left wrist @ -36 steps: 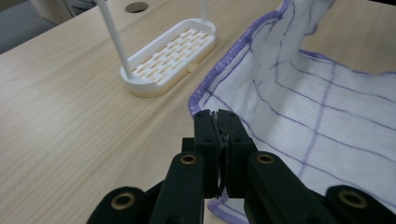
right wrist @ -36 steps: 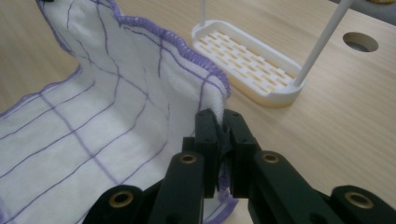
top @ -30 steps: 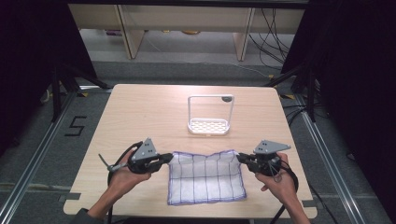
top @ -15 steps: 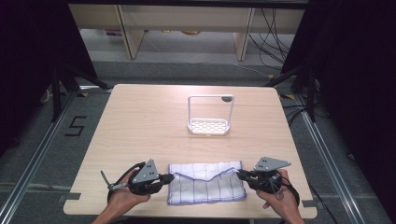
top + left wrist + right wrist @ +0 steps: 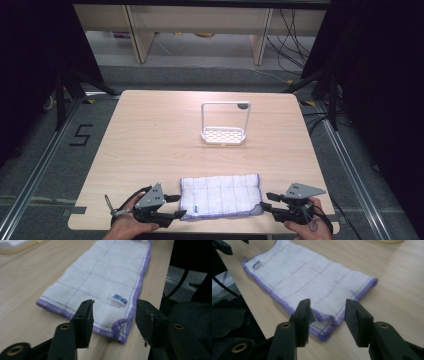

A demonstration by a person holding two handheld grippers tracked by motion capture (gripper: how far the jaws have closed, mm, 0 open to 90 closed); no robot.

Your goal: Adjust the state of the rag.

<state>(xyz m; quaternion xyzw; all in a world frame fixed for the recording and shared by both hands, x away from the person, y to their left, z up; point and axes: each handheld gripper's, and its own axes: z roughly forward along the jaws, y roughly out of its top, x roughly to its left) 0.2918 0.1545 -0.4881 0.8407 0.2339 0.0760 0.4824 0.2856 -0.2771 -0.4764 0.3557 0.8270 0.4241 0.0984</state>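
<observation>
A white cloth (image 5: 221, 196) with purple grid lines and a purple hem lies folded in half near the table's front edge. A small blue label (image 5: 119, 298) shows by its left front corner. My left gripper (image 5: 175, 206) is open just off the cloth's left end, its jaws apart in front of the hem corner (image 5: 120, 326). At the right end my right gripper (image 5: 266, 200) is open too, and its jaws stand clear of the folded corner (image 5: 325, 323). In the left gripper view the left gripper (image 5: 114, 312) holds nothing, nor does the right gripper (image 5: 327, 311).
A white wire rack (image 5: 224, 122) with a perforated base stands upright at the table's middle back. The wooden table (image 5: 150, 145) ends right in front of the cloth. Cables and shelving legs lie on the floor beyond.
The cloth's far half has been folded toward the front edge, so it now lies half as deep. Both grippers moved toward the person and have let go of the cloth.
</observation>
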